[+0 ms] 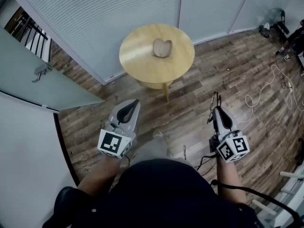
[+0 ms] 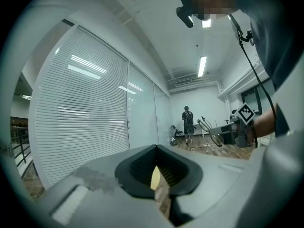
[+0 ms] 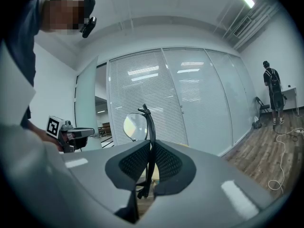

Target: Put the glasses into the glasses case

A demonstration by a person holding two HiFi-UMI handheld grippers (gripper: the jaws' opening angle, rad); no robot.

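Round wood table (image 1: pixel 137 56) w/ glasses case (image 1: pixel 162 48) on top (near ctr)

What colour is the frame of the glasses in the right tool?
Black; the glasses show best in the right gripper view.

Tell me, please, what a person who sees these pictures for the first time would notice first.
The eye goes first to the glasses, clamped upright in the right gripper, with one lens showing above the jaws. Next comes the round wooden table ahead on the plank floor, with the brown glasses case lying near its middle. The left gripper is held out empty beside the right one.
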